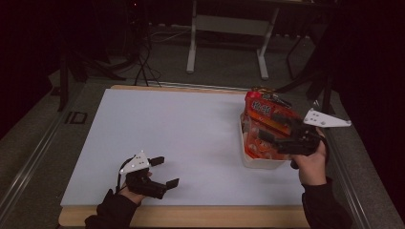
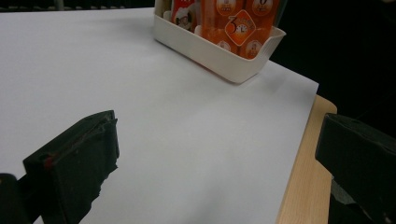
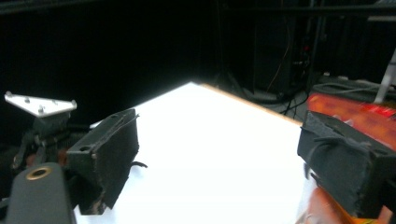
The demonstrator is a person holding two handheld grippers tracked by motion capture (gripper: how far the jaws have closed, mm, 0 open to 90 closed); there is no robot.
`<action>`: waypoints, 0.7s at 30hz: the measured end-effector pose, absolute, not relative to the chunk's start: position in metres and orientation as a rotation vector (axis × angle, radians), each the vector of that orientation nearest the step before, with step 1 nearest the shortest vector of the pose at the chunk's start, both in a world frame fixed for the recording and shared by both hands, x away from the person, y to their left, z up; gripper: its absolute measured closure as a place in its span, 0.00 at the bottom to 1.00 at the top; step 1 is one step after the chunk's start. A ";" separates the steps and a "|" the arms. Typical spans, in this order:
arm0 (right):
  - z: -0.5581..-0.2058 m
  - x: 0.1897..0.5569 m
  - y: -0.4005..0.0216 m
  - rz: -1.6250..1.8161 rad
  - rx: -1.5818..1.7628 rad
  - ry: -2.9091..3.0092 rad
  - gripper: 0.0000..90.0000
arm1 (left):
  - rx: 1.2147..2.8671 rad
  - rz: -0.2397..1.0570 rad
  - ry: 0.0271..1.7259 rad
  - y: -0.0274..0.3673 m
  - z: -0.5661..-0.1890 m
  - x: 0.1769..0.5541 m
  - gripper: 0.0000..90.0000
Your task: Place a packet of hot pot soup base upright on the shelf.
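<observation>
White sheet (image 1: 191, 138) covers most of the tabletop (image 1: 191, 215), leaving a strip of pale wood bare along the near edge and a thin line of it at the far edge.

Near the right edge of the sheet stands a white tub (image 1: 260, 161), packed with upright orange and red packets (image 1: 263, 110) that rise well above its rim. In the left gripper view the same tub (image 2: 219, 51) sits at the far right of the sheet, close to its corner, with orange packets (image 2: 238, 23) showing printed round labels.

The right gripper (image 1: 277, 133), held in the person's right hand (image 1: 313, 164), is at the tub, its jaws spread apart among the tops of the packets. In the right gripper view the jaws stand wide open, with the red-orange top of a packet (image 3: 359, 114) just behind the right-hand jaw; whether that jaw touches the packet cannot be told. Nothing is clamped between them.

The left gripper (image 1: 165, 171) hovers over the near left part of the sheet, close to the near edge, held in the person's left hand (image 1: 131, 191). Its jaws are also wide apart and hold nothing; the left gripper view shows bare sheet and the wooden edge between them. The left gripper (image 3: 42, 121) also appears at the left of the right gripper view, with its grey plate on top.

The two grippers are well apart.
</observation>
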State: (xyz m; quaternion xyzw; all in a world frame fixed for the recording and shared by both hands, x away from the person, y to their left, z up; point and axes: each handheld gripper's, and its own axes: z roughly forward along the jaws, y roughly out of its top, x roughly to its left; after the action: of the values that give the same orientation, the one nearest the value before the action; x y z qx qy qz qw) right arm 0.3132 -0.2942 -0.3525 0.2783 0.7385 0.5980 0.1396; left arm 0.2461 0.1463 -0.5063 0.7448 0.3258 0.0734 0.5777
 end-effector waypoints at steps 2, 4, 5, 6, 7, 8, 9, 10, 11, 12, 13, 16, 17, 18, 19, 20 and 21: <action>-0.359 0.311 -0.288 1.721 0.801 2.164 0.13 | 1.744 0.171 0.763 0.146 -0.506 0.246 0.00; -0.362 0.310 -0.286 1.709 0.792 2.179 0.12 | 1.743 0.172 0.762 0.147 -0.506 0.246 0.00; -0.367 0.308 -0.281 1.706 0.782 2.195 0.12 | 1.745 0.173 0.762 0.147 -0.506 0.245 0.00; -0.367 0.308 -0.281 1.706 0.782 2.195 0.12 | 1.744 0.175 0.761 0.147 -0.506 0.245 0.00; -0.367 0.308 -0.281 1.706 0.782 2.195 0.12 | 1.744 0.175 0.761 0.147 -0.506 0.245 0.00; -0.369 0.307 -0.280 1.713 0.779 2.195 0.12 | 1.746 0.178 0.760 0.147 -0.506 0.245 0.00; -0.375 0.305 -0.276 1.713 0.769 2.215 0.12 | 1.747 0.177 0.759 0.147 -0.506 0.245 0.00; -0.378 0.305 -0.274 1.708 0.767 2.221 0.12 | 1.746 0.175 0.759 0.146 -0.506 0.245 0.00; -0.385 0.304 -0.269 1.689 0.757 2.247 0.13 | 1.750 0.174 0.759 0.146 -0.507 0.245 0.00; -0.385 0.304 -0.269 1.689 0.757 2.247 0.13 | 1.753 0.174 0.758 0.146 -0.507 0.245 0.00; -0.388 0.303 -0.267 1.678 0.754 2.249 0.13 | 1.752 0.173 0.758 0.146 -0.507 0.245 0.00; -0.396 0.301 -0.263 1.679 0.753 2.264 0.13 | 1.750 0.176 0.755 0.146 -0.507 0.244 0.00; -0.399 0.301 -0.261 1.670 0.759 2.272 0.13 | 1.751 0.176 0.754 0.146 -0.506 0.244 0.00; -0.403 0.301 -0.259 1.653 0.763 2.288 0.15 | 1.751 0.179 0.753 0.146 -0.506 0.244 0.00; -0.407 0.299 -0.257 1.632 0.760 2.287 0.15 | 1.751 0.179 0.752 0.146 -0.505 0.244 0.00; -0.407 0.299 -0.257 1.632 0.760 2.287 0.15 | 1.751 0.179 0.752 0.146 -0.505 0.244 0.00; -0.413 0.298 -0.255 1.657 0.758 2.310 0.15 | 1.749 0.180 0.752 0.146 -0.505 0.244 0.00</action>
State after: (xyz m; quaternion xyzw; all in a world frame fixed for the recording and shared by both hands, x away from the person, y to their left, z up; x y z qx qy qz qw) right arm 0.2985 -0.2553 -0.4130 0.2562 0.7813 0.5605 0.0993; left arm 0.2437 0.1461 -0.5054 0.7472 0.3213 0.0767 0.5767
